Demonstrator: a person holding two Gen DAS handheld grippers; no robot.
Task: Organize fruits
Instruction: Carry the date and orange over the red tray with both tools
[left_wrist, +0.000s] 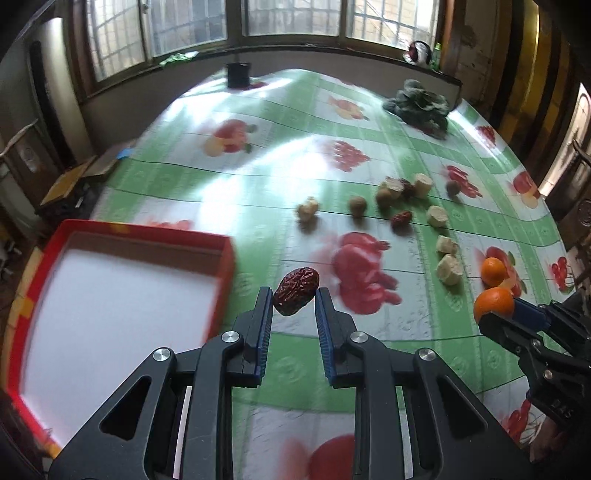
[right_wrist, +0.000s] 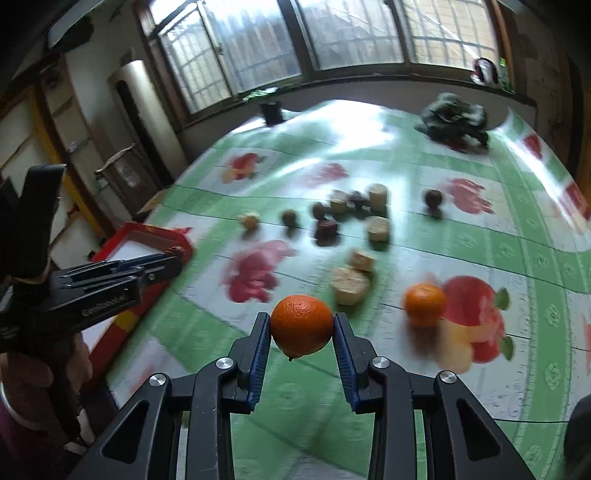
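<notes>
**Two grippers carry fruit toward a red tray**

At the lower centre of the left wrist view, a wrinkled dark red date is pinched between the blue pads of the left gripper, whose jaws are closed on it and hold it clear of the table. In the right wrist view, also at lower centre, the right gripper clamps a small orange by its sides, lifted above the cloth. Each fruit is gripped across its middle, probably so it cannot roll out while being carried.

The destination appears to be the shallow red-rimmed tray with a white floor, at the left of the left wrist view; no fruit shows in it. The date hangs just beside the tray's right edge, so its drop-off looks close.

A second orange rests on the table to the right of the held one. Farther up the frame lie scattered pale cut chunks, another date and small brown round fruits, all waiting to be sorted.

Everything sits on a green and white checked tablecloth printed with red fruit. A dark leafy bundle lies at the far upper right, and a small black pot stands at the top centre, below the windows.
</notes>
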